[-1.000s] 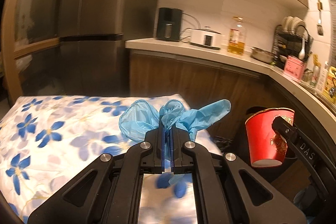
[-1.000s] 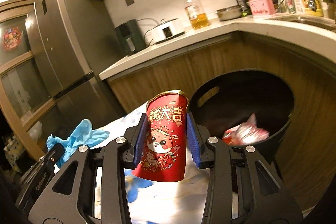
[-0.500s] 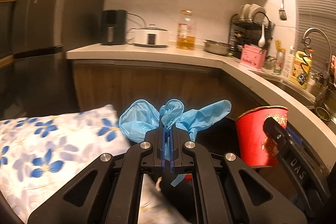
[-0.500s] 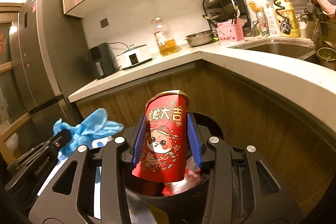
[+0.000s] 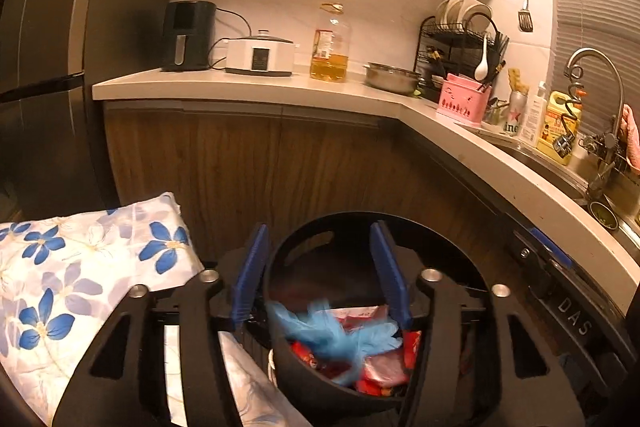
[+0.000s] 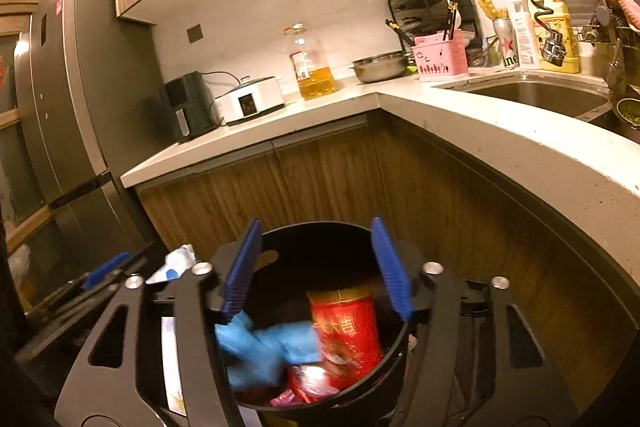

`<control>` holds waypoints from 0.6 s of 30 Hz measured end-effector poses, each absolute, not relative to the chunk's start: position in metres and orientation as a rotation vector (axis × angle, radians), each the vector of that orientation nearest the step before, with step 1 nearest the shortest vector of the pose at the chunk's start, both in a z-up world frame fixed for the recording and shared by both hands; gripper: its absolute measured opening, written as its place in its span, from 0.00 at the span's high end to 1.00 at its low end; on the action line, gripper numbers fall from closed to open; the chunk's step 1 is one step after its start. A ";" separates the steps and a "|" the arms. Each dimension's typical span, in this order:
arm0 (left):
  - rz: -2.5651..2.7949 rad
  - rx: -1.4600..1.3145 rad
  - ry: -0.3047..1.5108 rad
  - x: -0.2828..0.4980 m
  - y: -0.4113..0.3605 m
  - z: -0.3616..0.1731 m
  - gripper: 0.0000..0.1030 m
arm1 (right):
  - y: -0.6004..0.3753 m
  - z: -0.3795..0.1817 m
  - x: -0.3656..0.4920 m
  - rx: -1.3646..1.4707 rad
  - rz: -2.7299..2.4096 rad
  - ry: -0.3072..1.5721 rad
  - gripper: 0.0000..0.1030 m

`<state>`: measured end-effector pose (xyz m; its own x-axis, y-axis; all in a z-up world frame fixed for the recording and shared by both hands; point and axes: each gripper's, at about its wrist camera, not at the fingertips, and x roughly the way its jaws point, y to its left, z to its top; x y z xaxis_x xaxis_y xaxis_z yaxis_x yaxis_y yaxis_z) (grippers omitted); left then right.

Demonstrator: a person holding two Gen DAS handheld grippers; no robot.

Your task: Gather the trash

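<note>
A black round trash bin (image 5: 304, 239) (image 6: 320, 231) stands on the floor below both grippers. My left gripper (image 5: 320, 255) hangs over it, its jaws opening, nothing between the pads. A crumpled blue glove (image 5: 336, 331) (image 6: 264, 347), blurred, lies in the bin on red wrappers (image 5: 384, 367). My right gripper (image 6: 318, 259) is also above the bin, jaws opening, pads clear of anything. The red paper cup (image 6: 348, 339) with gold print sits blurred inside the bin, below the right pads. The left gripper's blue pad (image 6: 106, 269) shows at the left edge of the right wrist view.
A table with a white cloth with blue flowers (image 5: 80, 275) stands left of the bin. Wooden cabinets under an L-shaped counter (image 5: 280, 91) enclose the bin at the back and right. A fridge (image 6: 60, 127) stands at the left, a sink (image 6: 532, 95) at the right.
Both grippers swung right from the table to above the bin. Then both opened: the blue glove left the left jaws and the red cup left the right jaws, into the bin.
</note>
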<state>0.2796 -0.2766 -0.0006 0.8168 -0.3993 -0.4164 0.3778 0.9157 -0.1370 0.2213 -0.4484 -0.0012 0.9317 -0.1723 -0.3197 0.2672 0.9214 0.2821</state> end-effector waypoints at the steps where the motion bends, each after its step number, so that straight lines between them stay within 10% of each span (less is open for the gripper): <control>1: -0.402 -0.047 0.451 0.279 -0.274 0.000 0.37 | -0.449 -0.002 0.221 0.326 -0.236 0.298 0.41; 10: -0.249 0.017 0.421 0.245 -0.239 0.001 0.15 | -0.423 0.000 0.193 0.232 -0.293 0.325 0.07; 18: -0.140 0.030 0.429 0.200 -0.192 0.005 0.06 | -0.387 0.004 0.163 0.165 -0.287 0.367 0.05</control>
<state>0.2001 -0.1915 0.0048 0.8999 -0.1286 -0.4167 0.1413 0.9900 -0.0003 0.1625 -0.3874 0.0041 0.8937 -0.2457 -0.3754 0.3050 0.9464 0.1065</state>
